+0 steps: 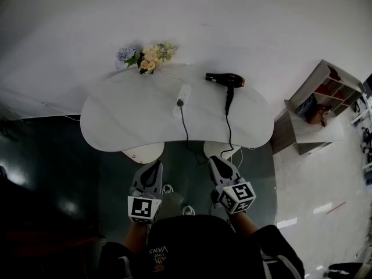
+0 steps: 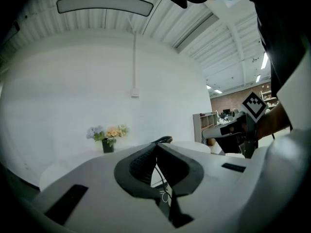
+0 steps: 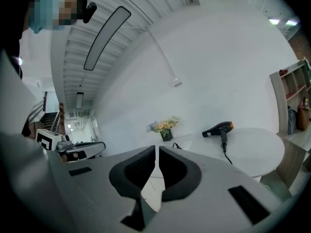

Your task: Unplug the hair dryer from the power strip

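The person's dark top (image 1: pixel 192 251) sits closest, and just ahead of it both claws are held side by side, short of the table (image 1: pixel 116 121). The left gripper (image 1: pixel 154 166) has its jaws pressed together on nothing. The right gripper (image 1: pixel 216 161) is also closed and empty, with only a thin slit between its pads.

Ahead, about midway between the two claws, the power strip (image 1: pixel 182 97) lies on the tabletop. A black plug (image 1: pixel 180 103) sits in its near end, and the plug's cord (image 1: pixel 185 127) runs back toward the claws over the table edge.

Farther off, ahead and slightly right of the right claw, the hair dryer (image 1: pixel 225 79) lies with its handle toward the claws. Flowers (image 1: pixel 148 57) stand beyond the left claw by the wall. A shelf unit (image 1: pixel 317 109) stands far right.
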Demonstrator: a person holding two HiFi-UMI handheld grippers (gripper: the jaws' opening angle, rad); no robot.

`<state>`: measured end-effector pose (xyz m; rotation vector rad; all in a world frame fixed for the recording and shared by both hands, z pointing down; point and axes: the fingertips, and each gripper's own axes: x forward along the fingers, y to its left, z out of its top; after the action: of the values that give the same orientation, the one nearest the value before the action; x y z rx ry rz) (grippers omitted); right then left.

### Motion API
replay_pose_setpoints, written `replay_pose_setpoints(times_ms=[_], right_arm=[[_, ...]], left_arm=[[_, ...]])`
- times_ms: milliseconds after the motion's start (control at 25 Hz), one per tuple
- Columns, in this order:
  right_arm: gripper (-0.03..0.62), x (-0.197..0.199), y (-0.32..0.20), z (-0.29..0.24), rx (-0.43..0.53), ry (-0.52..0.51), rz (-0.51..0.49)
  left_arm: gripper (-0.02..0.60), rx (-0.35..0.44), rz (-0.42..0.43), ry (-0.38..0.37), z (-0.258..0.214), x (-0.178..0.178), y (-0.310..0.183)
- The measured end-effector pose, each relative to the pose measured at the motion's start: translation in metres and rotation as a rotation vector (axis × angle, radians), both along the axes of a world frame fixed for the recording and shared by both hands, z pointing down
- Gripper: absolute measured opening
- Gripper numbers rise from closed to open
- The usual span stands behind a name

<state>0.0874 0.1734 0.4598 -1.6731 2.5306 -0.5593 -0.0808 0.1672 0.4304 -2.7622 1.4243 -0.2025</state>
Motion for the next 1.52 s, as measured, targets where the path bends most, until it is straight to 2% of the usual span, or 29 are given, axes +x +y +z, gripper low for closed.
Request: replay_pose_setpoints(times_ms=[120, 400, 640, 880, 1240, 1280, 1360, 1400, 1440, 1520], right_arm=[[0.046, -0.004, -0.027, 0.001, 0.004, 0.01, 0.007], [0.046, -0.012, -0.094, -0.002, 0.001, 0.027, 0.064], [0.046, -0.022, -0.142, 0.003, -0.004, 0.003, 0.144], [0.046, -0.027, -0.176, 0.008, -0.011, 0.049, 0.209], [0.048, -0.026, -0.222, 0.02, -0.016, 0.061, 0.167], [0.049, -0.024, -0.227, 0.023, -0.017, 0.064, 0.156], [0.081, -0.021, -0.236, 0.028, -0.028, 0.071, 0.129], [0.137, -0.018, -0.241, 0.031, -0.037, 0.071, 0.116], [0.166, -0.016, -0.246, 0.034, -0.046, 0.07, 0.104], [0.183, -0.012, -0.256, 0.039, -0.06, 0.076, 0.077]], left_arm=[[0.018, -0.013, 0.001, -0.016, 0.01, -0.004, -0.03], [0.02, -0.011, 0.081, -0.013, 0.008, -0.003, -0.108], [0.02, -0.018, 0.17, -0.032, 0.017, -0.007, -0.168], [0.02, -0.039, 0.264, -0.052, 0.031, -0.005, -0.206], [0.026, -0.091, 0.3, -0.07, 0.054, 0.012, -0.244], [0.044, -0.098, 0.295, -0.073, 0.057, 0.015, -0.248], [0.129, -0.113, 0.277, -0.077, 0.062, 0.02, -0.256], [0.14, -0.118, 0.265, -0.079, 0.063, 0.023, -0.261], [0.157, -0.124, 0.252, -0.081, 0.065, 0.026, -0.265], [0.186, -0.146, 0.224, -0.084, 0.072, 0.03, -0.272]])
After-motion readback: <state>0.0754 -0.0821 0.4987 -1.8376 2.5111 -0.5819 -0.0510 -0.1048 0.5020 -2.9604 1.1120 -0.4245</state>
